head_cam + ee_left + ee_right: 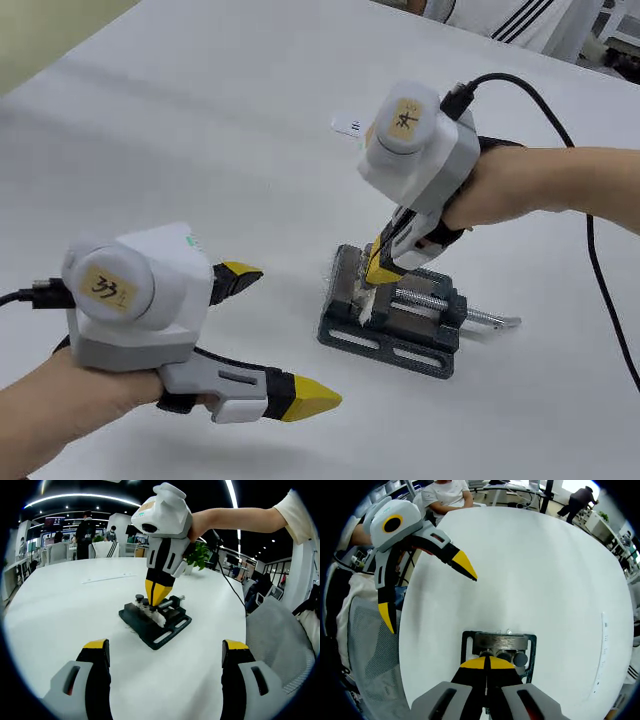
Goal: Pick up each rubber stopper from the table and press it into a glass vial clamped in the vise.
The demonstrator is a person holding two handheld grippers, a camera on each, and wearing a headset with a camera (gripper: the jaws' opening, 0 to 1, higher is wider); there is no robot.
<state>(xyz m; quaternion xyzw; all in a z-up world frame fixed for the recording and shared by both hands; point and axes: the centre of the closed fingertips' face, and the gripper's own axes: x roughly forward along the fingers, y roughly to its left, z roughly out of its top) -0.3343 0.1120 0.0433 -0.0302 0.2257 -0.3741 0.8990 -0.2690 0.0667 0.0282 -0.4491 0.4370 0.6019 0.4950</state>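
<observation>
**Right gripper down at the vise, left gripper wide open**

On your left, the left gripper hovers over the bare white table. Its jaws are spread wide with nothing between them, well apart from the vise. A small white paper strip lies beyond the vise, away from both grippers.

The black vise clamps a short row of glass vials, and at least two of them carry dark round stoppers. Your right gripper points steeply down at that row with its jaws closed tip to tip. Whether a stopper is pinched between them cannot be told. Its black cable trails off to the right.

A mesh chair stands at the table's edge. Behind it is an open office with people in it.
</observation>
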